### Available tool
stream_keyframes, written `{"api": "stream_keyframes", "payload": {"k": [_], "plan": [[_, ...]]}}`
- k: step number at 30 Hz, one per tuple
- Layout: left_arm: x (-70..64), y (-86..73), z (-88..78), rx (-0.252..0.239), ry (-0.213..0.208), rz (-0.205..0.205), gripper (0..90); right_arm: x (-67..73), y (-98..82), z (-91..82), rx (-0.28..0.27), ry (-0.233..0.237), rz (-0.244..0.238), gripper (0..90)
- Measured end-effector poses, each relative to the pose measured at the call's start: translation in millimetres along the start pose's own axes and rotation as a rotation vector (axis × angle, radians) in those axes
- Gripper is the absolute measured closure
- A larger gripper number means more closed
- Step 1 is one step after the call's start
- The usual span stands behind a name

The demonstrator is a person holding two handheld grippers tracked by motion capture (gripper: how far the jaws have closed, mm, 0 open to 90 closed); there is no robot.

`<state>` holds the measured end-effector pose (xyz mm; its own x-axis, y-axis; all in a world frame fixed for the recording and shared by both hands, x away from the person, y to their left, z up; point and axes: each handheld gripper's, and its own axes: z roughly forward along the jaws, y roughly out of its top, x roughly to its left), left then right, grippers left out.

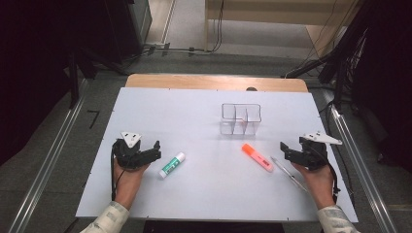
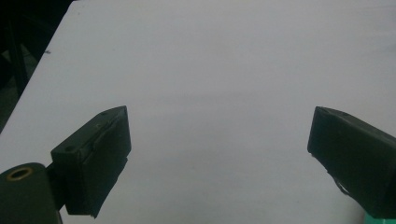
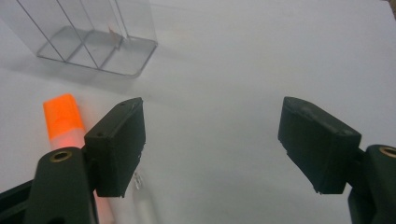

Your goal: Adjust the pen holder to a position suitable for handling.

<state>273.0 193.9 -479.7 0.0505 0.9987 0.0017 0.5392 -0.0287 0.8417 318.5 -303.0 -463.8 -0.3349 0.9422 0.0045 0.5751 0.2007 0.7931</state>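
Nothing is stowed so far by the look of it: the clear organizer (image 1: 241, 119) up at twelve o'clock on the white table (image 1: 204, 194) looks bare in every compartment, while the glue stick (image 1: 172, 164), the orange highlighter (image 1: 257, 157) and the clear pen (image 1: 288, 172) all lie loose on the tabletop. The left gripper (image 1: 154, 150) sits with jaws spread and nothing between them, the glue stick just beside it at about four o'clock. The right gripper (image 1: 283, 151) is likewise spread wide and empty-handed, highlighter near at nine o'clock, pen just under it.
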Motion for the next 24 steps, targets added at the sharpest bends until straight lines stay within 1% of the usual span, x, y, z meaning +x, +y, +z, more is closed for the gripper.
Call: {"api": "stream_keyframes", "payload": {"k": [4,6,8,12,14,16,18,22,24], "plan": [[-12.7,7.3,5.9,-0.008,-0.017,0.026,8.1,4.6,8.4,11.5,0.013,-0.009,0.003,22.6],[-19.4,10.1,9.6,0.002,-0.025,0.034,8.5,5.6,12.6,16.6,0.016,-0.008,0.018,23.4],[-25.5,12.0,13.6,0.002,-0.028,0.045,8.5,6.4,16.0,20.7,0.013,-0.005,0.022,23.3],[-30.4,15.0,20.5,0.012,-0.027,0.039,8.5,8.4,19.2,25.4,0.012,-0.006,0.025,23.4],[-32.1,15.9,23.1,0.017,-0.025,0.044,8.5,8.7,20.0,27.7,0.010,-0.013,0.016,23.4],[-33.8,17.1,25.2,0.016,-0.028,0.043,8.5,8.7,21.5,28.9,0.004,-0.008,0.019,24.0],[-36.3,19.0,27.3,0.016,-0.031,0.041,8.5,9.2,23.5,29.4,0.003,-0.001,0.032,24.7],[-44.1,24.4,31.1,0.010,-0.043,0.037,8.5,11.5,27.7,32.0,-0.005,0.009,0.037,26.3],[-48.9,26.7,34.1,0.009,-0.040,0.045,8.5,13.6,29.1,33.9,-0.010,0.007,0.030,27.2]]}}
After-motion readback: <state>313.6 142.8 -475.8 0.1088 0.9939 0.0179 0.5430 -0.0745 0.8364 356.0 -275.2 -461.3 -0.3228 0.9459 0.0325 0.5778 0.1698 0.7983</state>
